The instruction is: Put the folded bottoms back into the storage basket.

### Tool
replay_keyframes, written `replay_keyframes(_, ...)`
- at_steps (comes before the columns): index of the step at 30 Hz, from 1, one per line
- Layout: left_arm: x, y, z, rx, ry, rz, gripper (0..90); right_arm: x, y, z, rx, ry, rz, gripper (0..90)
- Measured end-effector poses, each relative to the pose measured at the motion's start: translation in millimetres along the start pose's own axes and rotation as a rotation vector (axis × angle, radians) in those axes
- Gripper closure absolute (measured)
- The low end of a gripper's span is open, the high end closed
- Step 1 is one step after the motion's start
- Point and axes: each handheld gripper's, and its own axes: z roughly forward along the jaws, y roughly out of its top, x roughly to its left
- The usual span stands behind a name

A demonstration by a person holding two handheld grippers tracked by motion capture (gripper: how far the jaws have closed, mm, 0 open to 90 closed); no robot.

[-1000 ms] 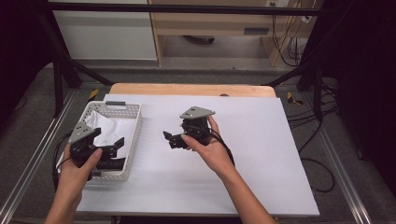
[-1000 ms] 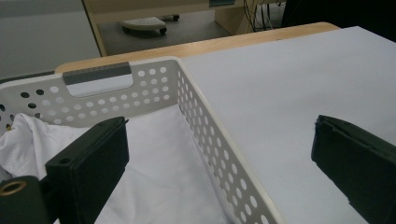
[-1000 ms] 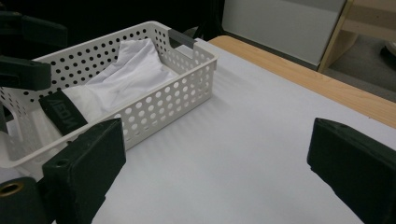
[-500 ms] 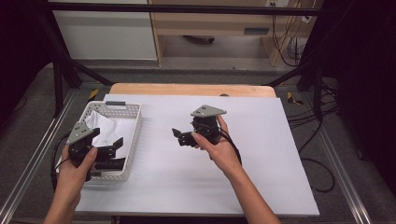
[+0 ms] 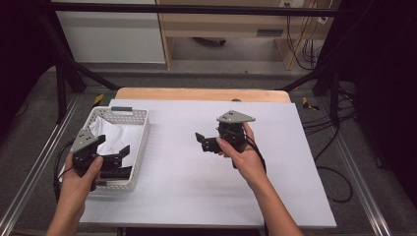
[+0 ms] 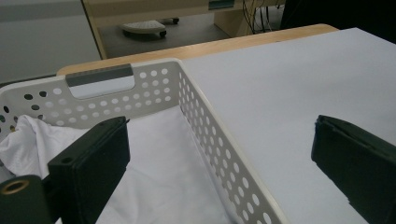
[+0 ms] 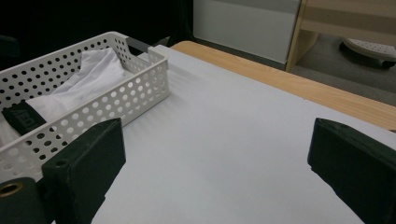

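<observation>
Overhead plus tong-cams — shared basket (image 5: 140,129)

A white table (image 5: 196,196) fills the middle, with a wooden strip (image 5: 196,93) along its far edge. Beyond it stand a white cabinet (image 5: 110,34) at far left and a wooden unit (image 5: 221,24) beside it; the dark round shape (image 5: 209,42) under that unit may be a chair base. Cables (image 5: 339,113) trail on the floor at right. A metal rail (image 5: 29,172) runs along the left.
</observation>
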Motion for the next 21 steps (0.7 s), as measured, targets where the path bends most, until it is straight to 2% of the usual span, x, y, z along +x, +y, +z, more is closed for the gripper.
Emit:
replay_keyframes(5, 1.5, -0.7, -0.3, -0.003, 0.002, -0.006, 4.7, -8.6, -4.2, -9.8, 0.008, -0.020, -0.010, 4.8)
replay_keyframes(15, 2.4, -1.9, 0.3, 0.001, 0.010, -0.010, 4.8, -26.3, -13.3, -32.5, -0.031, -0.059, 0.032, 4.8)
replay_keyframes(18, 3.7, -2.3, -0.4, 0.001, 0.006, -0.013, 4.8, -30.7, -18.4, -38.4, -0.036, -0.078, 0.029, 4.8)
replay_keyframes(21, 6.1, -3.1, -1.2, -0.001, 0.007, -0.014, 4.8, -33.4, -24.0, -45.1, -0.037, -0.076, 0.042, 4.7)
